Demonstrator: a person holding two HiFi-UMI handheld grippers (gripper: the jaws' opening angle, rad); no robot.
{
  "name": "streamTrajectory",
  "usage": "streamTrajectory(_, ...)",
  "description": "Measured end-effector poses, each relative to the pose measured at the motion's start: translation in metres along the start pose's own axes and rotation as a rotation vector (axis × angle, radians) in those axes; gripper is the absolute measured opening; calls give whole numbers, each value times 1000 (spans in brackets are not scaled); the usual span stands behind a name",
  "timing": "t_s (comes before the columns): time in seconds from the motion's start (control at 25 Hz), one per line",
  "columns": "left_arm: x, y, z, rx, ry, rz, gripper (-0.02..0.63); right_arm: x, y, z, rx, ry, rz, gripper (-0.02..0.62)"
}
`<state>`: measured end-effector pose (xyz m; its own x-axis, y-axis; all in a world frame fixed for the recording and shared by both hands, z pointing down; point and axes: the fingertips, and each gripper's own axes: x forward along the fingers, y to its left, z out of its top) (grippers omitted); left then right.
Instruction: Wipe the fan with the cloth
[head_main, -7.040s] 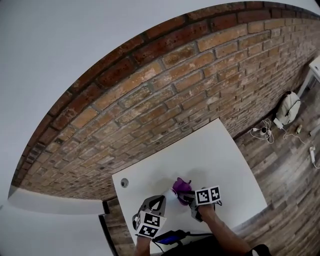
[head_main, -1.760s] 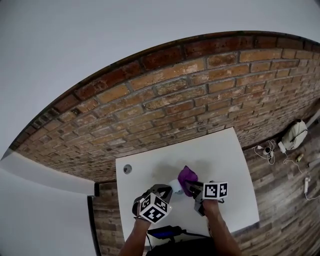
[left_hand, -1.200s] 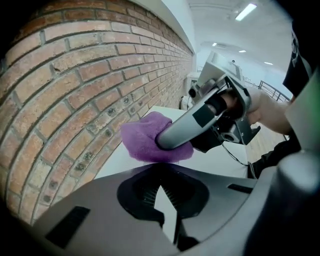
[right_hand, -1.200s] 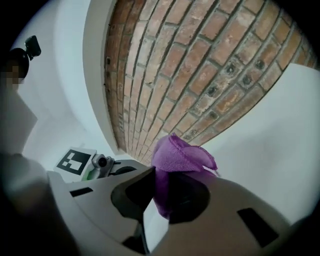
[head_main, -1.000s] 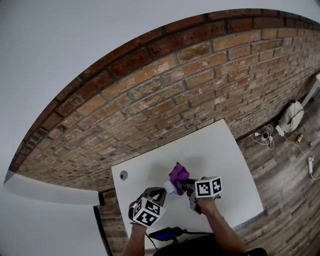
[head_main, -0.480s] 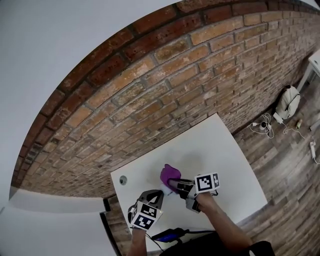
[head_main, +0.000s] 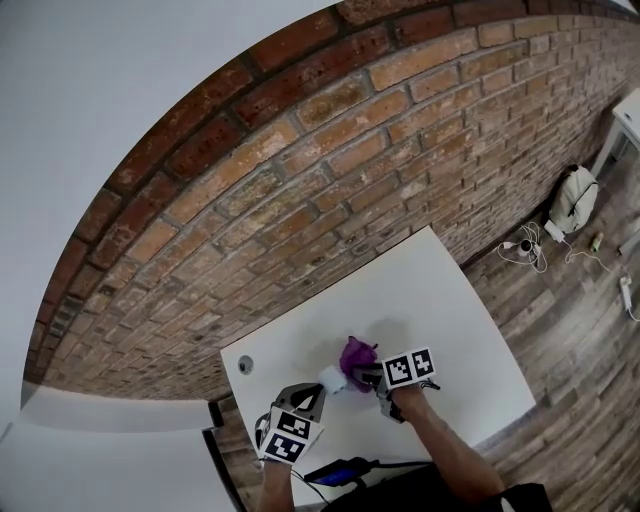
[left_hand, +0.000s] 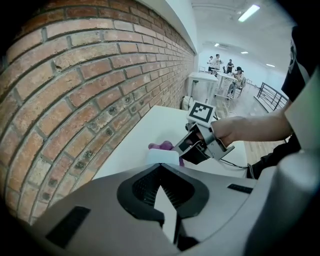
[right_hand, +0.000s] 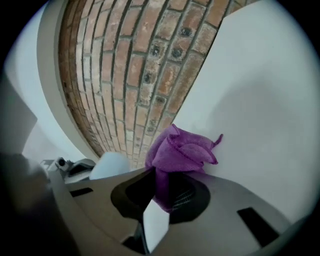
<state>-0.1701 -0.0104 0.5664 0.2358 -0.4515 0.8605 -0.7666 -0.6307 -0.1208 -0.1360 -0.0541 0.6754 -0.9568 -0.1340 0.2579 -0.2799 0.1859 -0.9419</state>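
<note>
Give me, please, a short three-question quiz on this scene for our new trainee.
1. Which gripper clamps the purple cloth? A) left B) right C) neither
2. True or false: the left gripper stands wide open.
3. What stands behind the white table?
Key: 1 B, the right gripper. 2 False; it is shut on the white fan. 3 A brick wall.

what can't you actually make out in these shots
The fan: tiny in head view; left gripper view shows only a white edge above the left tongs.
Whether the purple cloth, held in the right tongs, touches the fan: tongs' body covers their lower parts in right gripper view.
Clutter on the floor, head view: too small to name.
</note>
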Motion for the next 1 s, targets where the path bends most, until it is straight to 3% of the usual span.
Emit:
streamTrajectory(0.08,0,-2,0,-6,-2,-3,0,-5,-11,0,-22,9,-64,55)
streamTrajectory(0.12,0,-3,0,-8,-4,-4,0,-10,-6,6,-22,-15,-56,55)
streamTrajectory(0.24,-1,0,2,-9,-10,3,0,-16,35,24,3,-77,83,55)
streamTrajectory(0.32,1,0,1,-3,-11,6,0,-13,57,22,72,-77,189,55)
streamTrajectory(0.4,2,-2,0,0,-11,1,0,-10,56,14,140,-80,222,55)
streamTrajectory(0.52,1,-2,1,-7,-10,-2,0,-7,38,7,119,-67,161,55)
streamTrajectory(0.68,1,-2,1,-20,-15,1,0,1,-7,-8,17,23,-19,55)
streamTrajectory(0.84,1,-3,1,-31,-26,1,0,1,-33,-13,-31,81,-119,55)
streamTrajectory(0.92,1,-2,1,-34,-25,1,0,-5,-35,2,-137,69,-211,55)
streamTrajectory(1.0,1,-2,2,-35,-25,0,0,-8,-24,25,-180,8,-224,55)
